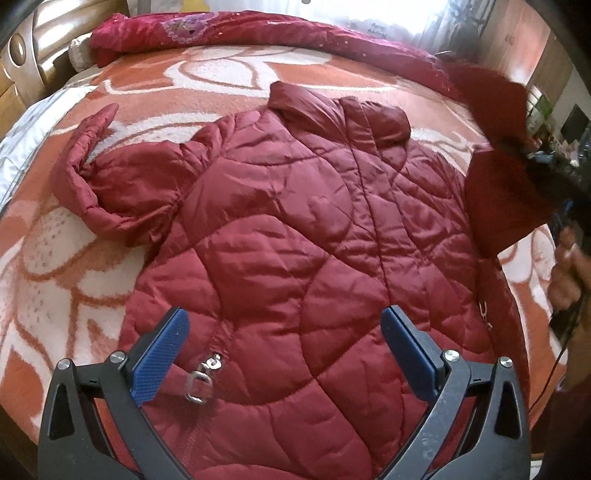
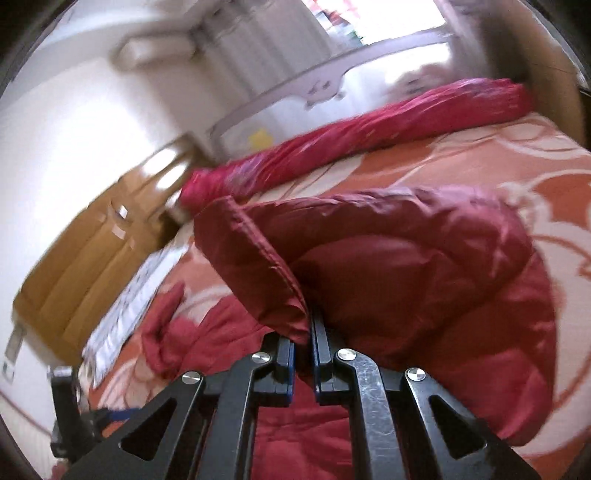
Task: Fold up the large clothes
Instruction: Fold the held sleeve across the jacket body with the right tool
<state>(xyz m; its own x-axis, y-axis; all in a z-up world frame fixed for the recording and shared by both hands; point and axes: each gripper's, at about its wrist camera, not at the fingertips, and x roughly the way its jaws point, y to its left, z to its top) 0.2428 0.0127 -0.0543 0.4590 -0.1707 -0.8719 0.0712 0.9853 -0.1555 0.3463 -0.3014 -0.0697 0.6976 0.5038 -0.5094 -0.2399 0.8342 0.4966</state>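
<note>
Nearest, left gripper [image 1: 284,350] spread wide, holding nothing, poised above the hem of the red quilted jacket [image 1: 295,229], zipper pull [image 1: 199,380] just below its left finger. Jacket flat on the orange-and-white blanket [image 1: 74,266], collar far, left sleeve [image 1: 110,184] flung out to the left. Over on the right, right gripper [image 2: 303,332] clamped tight on the right sleeve [image 2: 369,266], cuff lifted clear of the bed. Sleeve-fold step, by the look of it. Next: carry that sleeve left across the chest, lay flat, release. Farthest back, rolled crimson quilt [image 1: 258,33].
</note>
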